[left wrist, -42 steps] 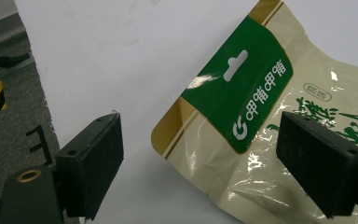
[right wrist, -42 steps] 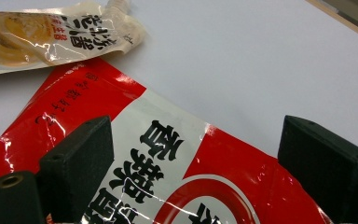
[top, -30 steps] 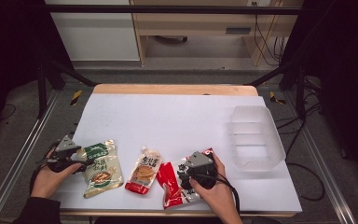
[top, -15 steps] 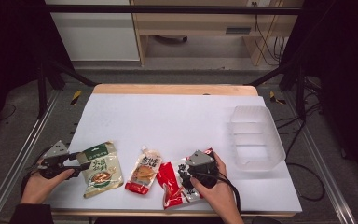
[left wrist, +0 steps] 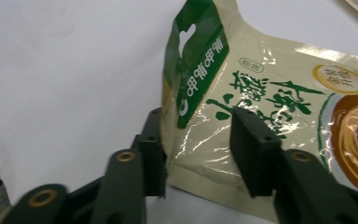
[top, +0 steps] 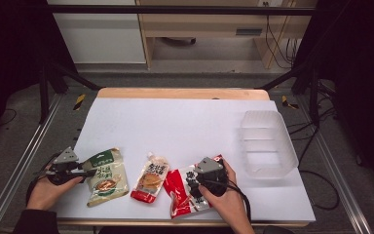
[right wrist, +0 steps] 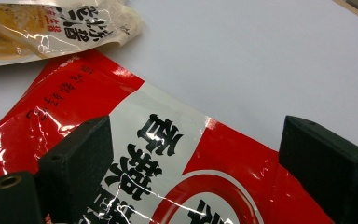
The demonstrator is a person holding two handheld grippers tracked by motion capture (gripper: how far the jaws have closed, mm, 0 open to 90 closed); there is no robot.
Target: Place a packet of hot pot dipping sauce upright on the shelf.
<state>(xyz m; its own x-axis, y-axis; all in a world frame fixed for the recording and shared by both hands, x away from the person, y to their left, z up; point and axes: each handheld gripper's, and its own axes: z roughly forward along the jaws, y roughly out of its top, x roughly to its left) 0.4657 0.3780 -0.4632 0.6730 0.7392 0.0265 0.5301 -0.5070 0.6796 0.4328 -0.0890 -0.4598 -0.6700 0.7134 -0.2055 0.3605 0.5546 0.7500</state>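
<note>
- The table point(top: 175, 122) sits in the middle of the high view.
- Three packets lie in a row near its bottom edge.
- The left packet point(top: 106, 176) is at the lower left, with the left gripper point(top: 85, 171) at its left edge and its corner between the jaws.
- The middle packet point(top: 151, 177) lies just right of it.
- The right packet point(top: 180, 195) is next, under the right gripper point(top: 195, 183).
- The tray point(top: 267, 144) stands at the right, apart from the packets.

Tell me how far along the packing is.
Nothing is packed: the clear tray holds nothing. In hand: the left gripper, jaws closing, straddles the green pouch corner; the right gripper sits open over the red pouch. The orange pouch lies untouched.
</note>
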